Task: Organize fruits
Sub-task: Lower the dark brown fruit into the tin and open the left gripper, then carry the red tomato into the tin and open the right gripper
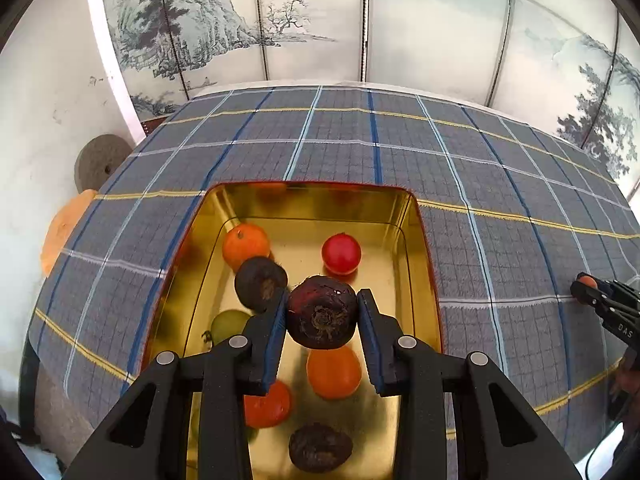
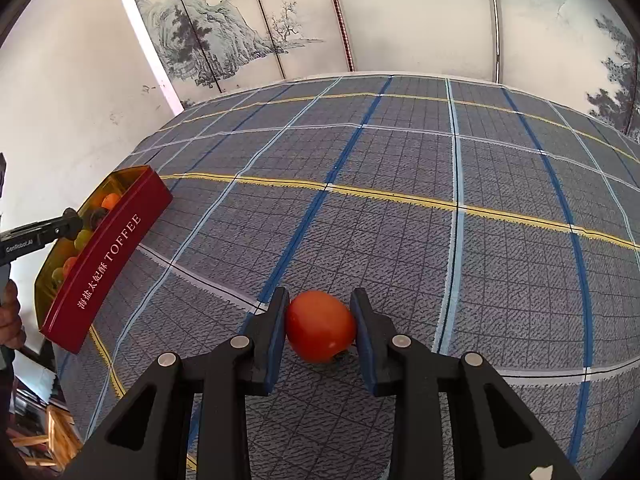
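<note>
Left fingers (image 1: 322, 316) clamped on dark fruit (image 1: 322, 318) above tin (image 1: 424, 248) — right fingers (image 2: 320, 322) around tomato (image 2: 320, 326).

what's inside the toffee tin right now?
Inside the tin: two orange fruits, a red one, two dark ones, a green one, another orange-red one. The left gripper holds a dark fruit above them, covering part of the floor.

My black left gripper (image 1: 322, 322), blue pads: dark purple fruit (image 1: 322, 317). Right gripper (image 2: 320, 326): orange-red fruit (image 2: 321, 325). Tin (image 2: 116, 248) red outside with white lettering, gold inside. Tablecloth (image 2: 400, 160) grey plaid with blue, yellow, white lines.
</note>
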`<state>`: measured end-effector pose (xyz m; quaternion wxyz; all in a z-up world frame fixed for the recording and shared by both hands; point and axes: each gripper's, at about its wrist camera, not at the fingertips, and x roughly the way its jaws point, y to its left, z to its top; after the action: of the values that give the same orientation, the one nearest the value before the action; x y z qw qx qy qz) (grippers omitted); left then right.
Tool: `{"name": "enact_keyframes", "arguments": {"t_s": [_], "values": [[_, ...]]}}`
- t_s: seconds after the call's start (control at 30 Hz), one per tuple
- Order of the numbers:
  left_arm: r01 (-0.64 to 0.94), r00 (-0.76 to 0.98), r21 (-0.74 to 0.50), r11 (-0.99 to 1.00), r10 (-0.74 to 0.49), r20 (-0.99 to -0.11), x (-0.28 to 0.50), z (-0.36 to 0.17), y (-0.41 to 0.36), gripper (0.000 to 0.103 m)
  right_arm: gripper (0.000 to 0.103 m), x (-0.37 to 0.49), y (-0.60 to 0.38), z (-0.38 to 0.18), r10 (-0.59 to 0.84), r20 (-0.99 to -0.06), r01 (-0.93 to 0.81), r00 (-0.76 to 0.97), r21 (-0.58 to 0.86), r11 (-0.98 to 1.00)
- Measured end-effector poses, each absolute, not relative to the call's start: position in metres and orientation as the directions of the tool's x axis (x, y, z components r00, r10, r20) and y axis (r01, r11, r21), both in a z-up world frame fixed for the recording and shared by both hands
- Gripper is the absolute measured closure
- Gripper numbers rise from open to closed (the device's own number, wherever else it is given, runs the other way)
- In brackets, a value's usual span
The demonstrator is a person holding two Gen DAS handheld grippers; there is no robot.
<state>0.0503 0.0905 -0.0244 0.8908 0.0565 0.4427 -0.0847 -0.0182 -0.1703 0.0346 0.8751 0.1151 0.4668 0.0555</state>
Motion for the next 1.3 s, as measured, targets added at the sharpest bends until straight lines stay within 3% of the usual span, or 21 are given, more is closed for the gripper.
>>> {"name": "enact_keyframes", "arguments": {"t_s": [0.7, 0.8, 0.87, 0.97, 1.3], "values": [[0.198, 0.591, 0.105, 0.975, -0.033, -0.806, 0.062, -0.033, 0.076, 0.066, 0.073, -0.018, -0.171, 0.035, 0.207, -0.805, 0.01, 0.557, 0.256, 0.967], [0.196, 0.59, 0.117, 0.973, -0.022, -0.807, 0.062, -0.034, 0.075, 0.06, 0.073, -0.018, -0.171, 0.035, 0.206, -0.805, 0.01, 0.557, 0.255, 0.967], [0.195, 0.603, 0.126, 0.973, -0.017, -0.797, 0.06, -0.032, 0.075, 0.046, 0.073, -0.018, -0.171, 0.035, 0.206, -0.805, 0.01, 0.557, 0.255, 0.967], [0.187, 0.635, 0.139, 0.973, -0.012, -0.772, 0.055, -0.026, 0.075, 0.034, 0.073, -0.018, -0.171, 0.035, 0.206, -0.805, 0.01, 0.557, 0.255, 0.967], [0.152, 0.667, 0.157, 0.976, 0.016, -0.744, 0.03, -0.012, 0.08, 0.031, 0.073, -0.018, -0.171, 0.035, 0.203, -0.803, 0.008, 0.561, 0.25, 0.968]]}}
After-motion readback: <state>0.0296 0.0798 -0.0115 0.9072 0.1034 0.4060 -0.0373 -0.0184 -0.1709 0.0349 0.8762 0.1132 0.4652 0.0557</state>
